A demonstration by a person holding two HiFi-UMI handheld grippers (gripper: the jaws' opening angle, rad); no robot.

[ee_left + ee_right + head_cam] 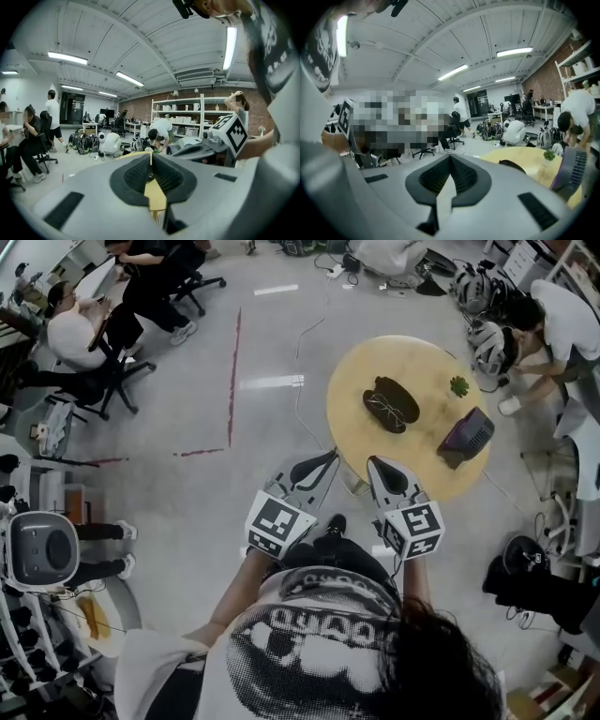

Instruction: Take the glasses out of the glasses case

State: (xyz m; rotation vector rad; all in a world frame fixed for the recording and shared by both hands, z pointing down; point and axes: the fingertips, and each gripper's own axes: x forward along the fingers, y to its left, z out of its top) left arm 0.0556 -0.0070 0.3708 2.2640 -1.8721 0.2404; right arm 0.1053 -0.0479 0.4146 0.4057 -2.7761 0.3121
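A dark glasses case lies open on the round yellow table, with the glasses resting at its near side. In the right gripper view the case shows as a dark hump on the table. My left gripper and right gripper are side by side just short of the table's near edge, pointing toward it, both apart from the case. The left gripper has its pads together with nothing between them. The right gripper is likewise shut and empty.
A small green plant and a purple device stand on the table's right part. People sit on office chairs at the far left. Another person crouches by helmets at the far right. A red tape line crosses the floor.
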